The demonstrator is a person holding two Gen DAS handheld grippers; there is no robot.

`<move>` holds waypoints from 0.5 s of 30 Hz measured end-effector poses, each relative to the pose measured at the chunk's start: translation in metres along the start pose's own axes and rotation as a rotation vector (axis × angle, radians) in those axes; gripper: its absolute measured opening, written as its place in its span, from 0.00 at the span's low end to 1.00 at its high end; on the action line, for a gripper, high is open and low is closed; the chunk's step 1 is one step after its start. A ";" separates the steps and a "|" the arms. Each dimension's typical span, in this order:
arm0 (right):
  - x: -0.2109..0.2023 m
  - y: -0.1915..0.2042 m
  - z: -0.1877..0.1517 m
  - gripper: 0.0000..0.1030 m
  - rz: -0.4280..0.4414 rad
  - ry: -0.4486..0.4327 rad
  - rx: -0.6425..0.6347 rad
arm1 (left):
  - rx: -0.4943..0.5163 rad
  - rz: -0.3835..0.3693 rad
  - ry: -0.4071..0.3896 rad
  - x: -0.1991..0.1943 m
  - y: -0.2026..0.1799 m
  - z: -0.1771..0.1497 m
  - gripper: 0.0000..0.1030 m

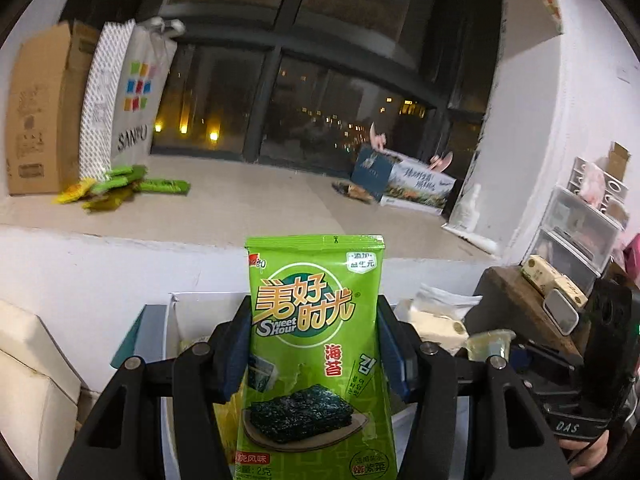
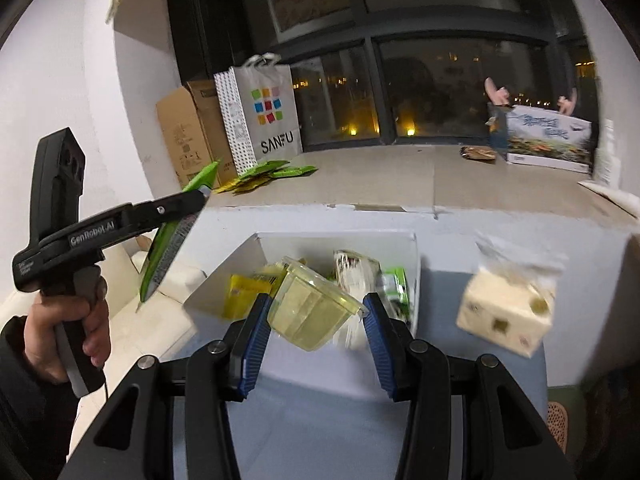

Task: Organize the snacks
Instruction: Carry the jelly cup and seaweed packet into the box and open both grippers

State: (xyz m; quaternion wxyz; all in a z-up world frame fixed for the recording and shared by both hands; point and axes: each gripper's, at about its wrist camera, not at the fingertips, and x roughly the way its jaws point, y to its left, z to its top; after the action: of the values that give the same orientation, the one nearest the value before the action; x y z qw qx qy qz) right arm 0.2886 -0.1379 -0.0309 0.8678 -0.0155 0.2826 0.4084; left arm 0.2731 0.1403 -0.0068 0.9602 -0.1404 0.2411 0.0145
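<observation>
The left gripper (image 1: pixel 314 344) has its jaws clenched on a green seaweed packet (image 1: pixel 316 352), held upright above the white box (image 1: pixel 176 312); from the right wrist view the same left gripper (image 2: pixel 200 196) shows off to the left with the packet (image 2: pixel 168 244) hanging tilted from its tip, clear of the box; the right gripper (image 2: pixel 316 320) has its jaws grasping a clear jelly cup (image 2: pixel 312 308), tilted, over the near edge of the white box (image 2: pixel 416 256); inside the box lie a yellow packet (image 2: pixel 244 292), a white wrapped snack (image 2: pixel 356 268) and a green packet (image 2: pixel 396 284); a cream tissue pack (image 2: pixel 508 316) sits just beside the box on its right; on the window ledge (image 2: pixel 380 176) a heap of green and yellow packets (image 2: pixel 268 176) lies at the left end, by a SANFU paper bag (image 2: pixel 268 112) and a cardboard carton (image 2: pixel 188 128); a printed box (image 2: pixel 548 140) stands at the ledge's right end with a dark packet (image 2: pixel 476 154) beside it.
</observation>
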 end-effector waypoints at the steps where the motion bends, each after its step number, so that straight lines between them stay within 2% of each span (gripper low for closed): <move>1: 0.014 -0.002 0.010 0.49 -0.003 0.017 0.007 | -0.004 0.002 0.010 0.009 0.002 0.001 0.59; 3: 0.036 -0.007 0.024 0.49 -0.007 0.043 0.022 | -0.024 0.007 0.026 0.029 0.011 0.004 0.59; 6: 0.067 -0.013 0.037 0.49 -0.061 0.078 -0.016 | -0.037 0.003 0.047 0.049 0.015 0.002 0.60; 7: 0.077 -0.014 0.040 0.49 -0.076 0.092 -0.034 | -0.033 0.004 0.057 0.056 0.015 0.001 0.68; 8: 0.088 -0.017 0.041 0.49 -0.098 0.116 -0.044 | -0.034 -0.004 0.078 0.063 0.016 0.001 0.81; 10: 0.101 -0.021 0.041 0.51 -0.106 0.157 -0.046 | -0.047 0.037 0.104 0.069 0.019 -0.002 1.00; 11: 0.107 -0.022 0.041 0.57 -0.115 0.176 -0.053 | -0.040 0.036 0.085 0.068 0.020 -0.004 1.00; 12: 0.110 -0.023 0.041 0.80 -0.132 0.189 -0.055 | -0.033 0.035 0.079 0.066 0.021 -0.005 1.00; 13: 0.110 -0.025 0.040 0.96 -0.144 0.179 -0.047 | -0.030 0.048 0.083 0.065 0.022 -0.006 1.00; 15: 0.103 -0.028 0.039 0.99 -0.134 0.135 -0.024 | -0.025 0.052 0.082 0.059 0.023 -0.009 1.00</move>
State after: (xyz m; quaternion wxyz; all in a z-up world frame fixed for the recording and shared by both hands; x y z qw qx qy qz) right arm 0.3793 -0.0745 -0.0559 0.8720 -0.0724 0.3338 0.3507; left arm 0.3187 0.1577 -0.0482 0.9470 -0.1465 0.2835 0.0369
